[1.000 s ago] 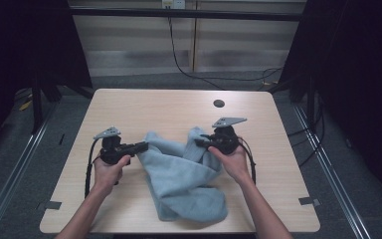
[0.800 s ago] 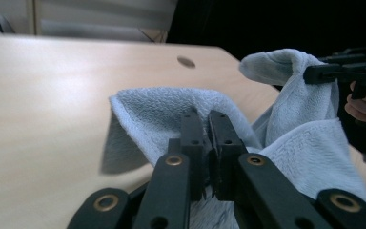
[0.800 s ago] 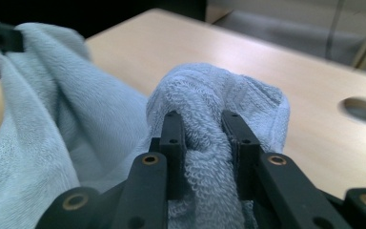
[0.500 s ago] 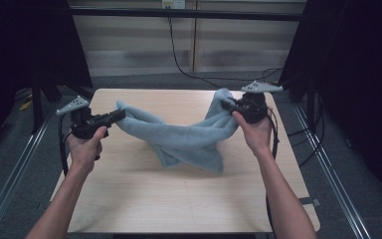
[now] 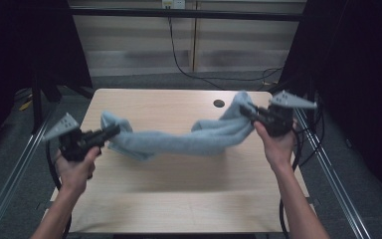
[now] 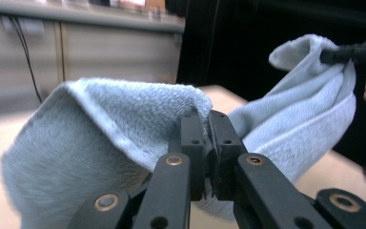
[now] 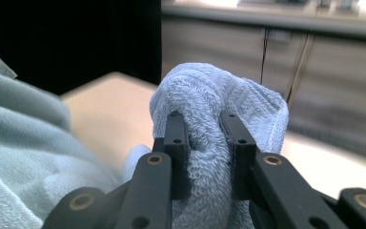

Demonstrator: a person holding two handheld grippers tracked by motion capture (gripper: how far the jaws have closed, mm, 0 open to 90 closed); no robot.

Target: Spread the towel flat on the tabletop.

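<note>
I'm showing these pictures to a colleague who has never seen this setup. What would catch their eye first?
First, the light blue towel, stretched like a sagging rope above the middle of the wooden table. Each end is clamped: the left gripper holds one end at the table's left side, the right gripper pinches the other, bunched end near the far right corner. A small dark hole marks the tabletop near the far edge.

You are looking at a pale blue-grey towel (image 5: 189, 140) with a plain looped pile and no print. Both grippers, the left gripper (image 5: 110, 133) and the right gripper (image 5: 246, 112), are showing black jaws with brass-coloured rivets and grey top plates. The table (image 5: 179, 199) is showing light wood grain.
</note>
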